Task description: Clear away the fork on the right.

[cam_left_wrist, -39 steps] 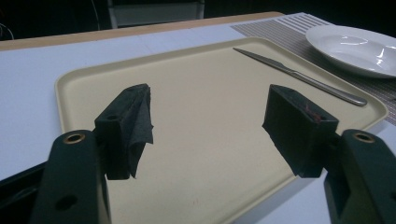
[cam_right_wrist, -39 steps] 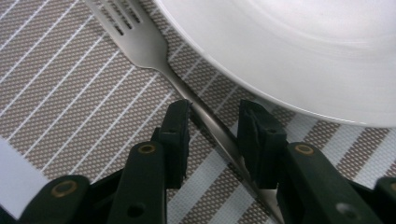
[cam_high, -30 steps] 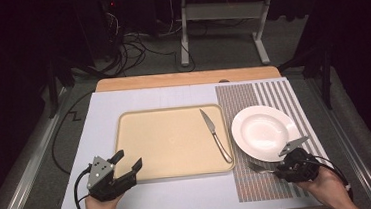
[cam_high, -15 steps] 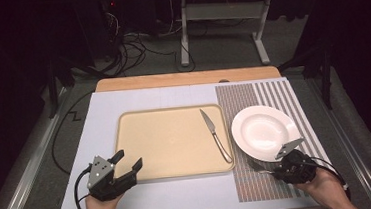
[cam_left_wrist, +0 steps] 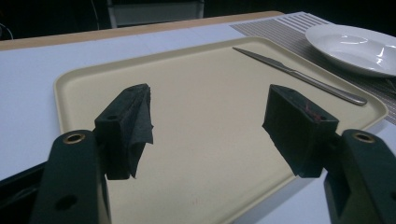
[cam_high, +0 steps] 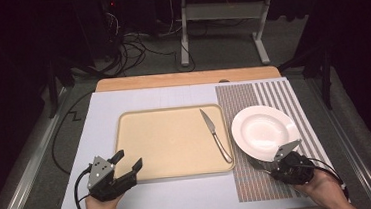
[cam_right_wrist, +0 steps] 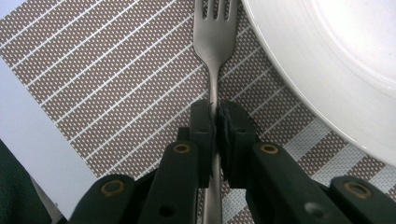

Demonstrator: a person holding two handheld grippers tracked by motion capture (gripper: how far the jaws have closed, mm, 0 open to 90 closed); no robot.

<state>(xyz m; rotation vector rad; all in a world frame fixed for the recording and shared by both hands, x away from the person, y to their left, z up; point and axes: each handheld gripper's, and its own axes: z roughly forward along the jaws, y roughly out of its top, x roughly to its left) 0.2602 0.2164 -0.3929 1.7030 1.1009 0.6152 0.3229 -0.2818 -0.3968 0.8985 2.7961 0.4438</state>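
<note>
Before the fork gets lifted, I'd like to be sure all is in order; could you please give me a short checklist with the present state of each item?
1. Right tool shut on the fork handle: ok.
2. Grip centred on the handle: ok.
3. Fork clear of the plate rim: ok, beside it, apart.
4. Left tool open, holding nothing: ok.
5. Knife lying in the tray: ok.
6. Fork already off the placemat: cannot tell.

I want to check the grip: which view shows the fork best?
The right gripper view: the fork fills its middle, handle pinched by the right gripper. In the high view it is a sliver by the plate.
</note>
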